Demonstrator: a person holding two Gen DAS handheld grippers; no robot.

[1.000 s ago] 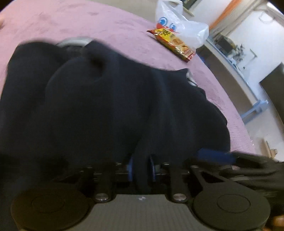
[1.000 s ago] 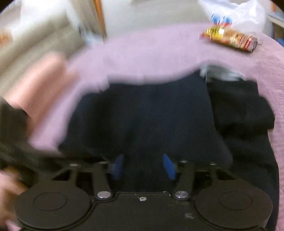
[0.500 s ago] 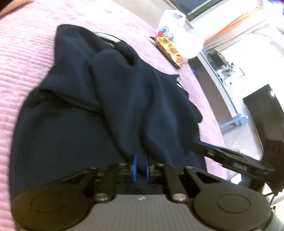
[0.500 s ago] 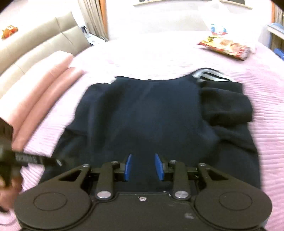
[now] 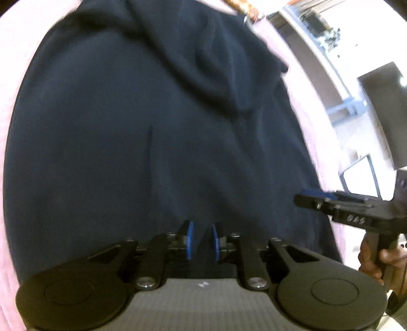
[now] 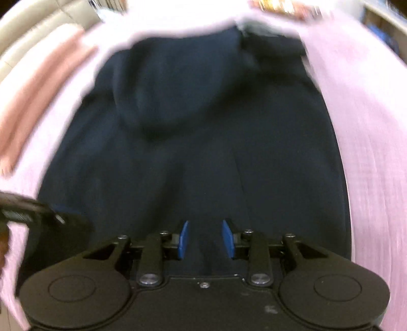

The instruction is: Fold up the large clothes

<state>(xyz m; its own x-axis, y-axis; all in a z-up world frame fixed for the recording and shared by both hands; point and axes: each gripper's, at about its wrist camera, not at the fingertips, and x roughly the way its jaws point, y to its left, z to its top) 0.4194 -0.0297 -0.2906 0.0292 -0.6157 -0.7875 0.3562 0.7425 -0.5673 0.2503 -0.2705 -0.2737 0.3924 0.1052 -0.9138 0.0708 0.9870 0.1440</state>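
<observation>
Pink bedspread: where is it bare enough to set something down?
Bare pink ribbed bedspread runs right of the dark navy garment, and a strip lies between the garment and the pink pillows. The middle is covered; the snack packet crowds the far edge.

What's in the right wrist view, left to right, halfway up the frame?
Pink pillows → pink bedspread → dark garment → bedspread again.
</observation>
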